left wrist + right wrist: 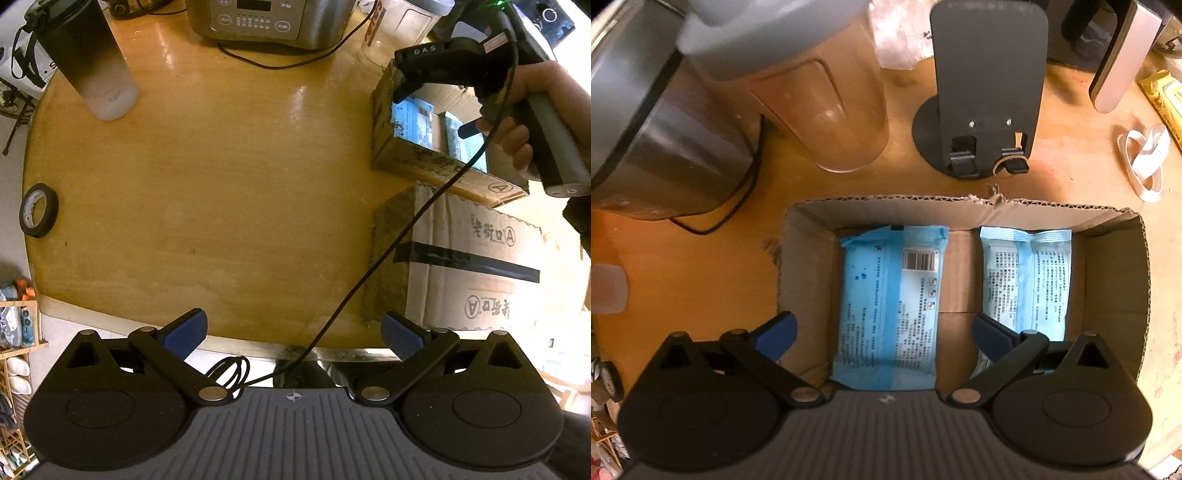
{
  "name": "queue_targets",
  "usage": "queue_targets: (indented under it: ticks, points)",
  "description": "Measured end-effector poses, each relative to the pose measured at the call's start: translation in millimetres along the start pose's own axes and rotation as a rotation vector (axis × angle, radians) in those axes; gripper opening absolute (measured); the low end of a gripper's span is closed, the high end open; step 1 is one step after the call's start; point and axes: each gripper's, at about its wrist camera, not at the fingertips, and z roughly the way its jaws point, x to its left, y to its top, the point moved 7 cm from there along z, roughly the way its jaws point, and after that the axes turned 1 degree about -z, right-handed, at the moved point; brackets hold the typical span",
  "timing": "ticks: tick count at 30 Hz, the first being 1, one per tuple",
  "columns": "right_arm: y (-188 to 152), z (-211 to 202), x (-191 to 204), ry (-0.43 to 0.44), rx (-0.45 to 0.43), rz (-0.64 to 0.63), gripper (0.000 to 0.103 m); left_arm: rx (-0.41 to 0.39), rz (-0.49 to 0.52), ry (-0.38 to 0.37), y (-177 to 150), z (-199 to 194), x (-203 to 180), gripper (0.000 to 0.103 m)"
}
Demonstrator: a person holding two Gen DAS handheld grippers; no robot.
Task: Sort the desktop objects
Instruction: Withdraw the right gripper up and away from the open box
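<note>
We see two blue wipe packs, one [886,310] between the spread fingers of our right tool [884,332], the other [1027,277] beyond its right finger, both flat in the open cardboard box [1115,273]. Our left tool [293,334] hangs spread and empty over the bench [221,192].

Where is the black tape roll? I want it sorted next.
In the left wrist view, the black tape roll lies at the wooden table's far left edge, below the dark tumbler.

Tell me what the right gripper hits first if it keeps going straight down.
Most likely the left blue packet lying in the open box: it sits between the open right gripper fingers. Depth is unclear.
</note>
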Motion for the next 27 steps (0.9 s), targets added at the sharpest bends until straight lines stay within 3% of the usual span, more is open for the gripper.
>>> queue_targets:
  ticks: [16, 27]
  points:
    - [-4, -45, 15, 0.024, -0.021, -0.046, 0.103, -0.032, -0.005, 0.027, 2, -23, 0, 0.103]
    - [0, -60, -10, 0.005, -0.03, -0.046, 0.103, -0.05, -0.004, 0.023, 2, -42, -10, 0.103]
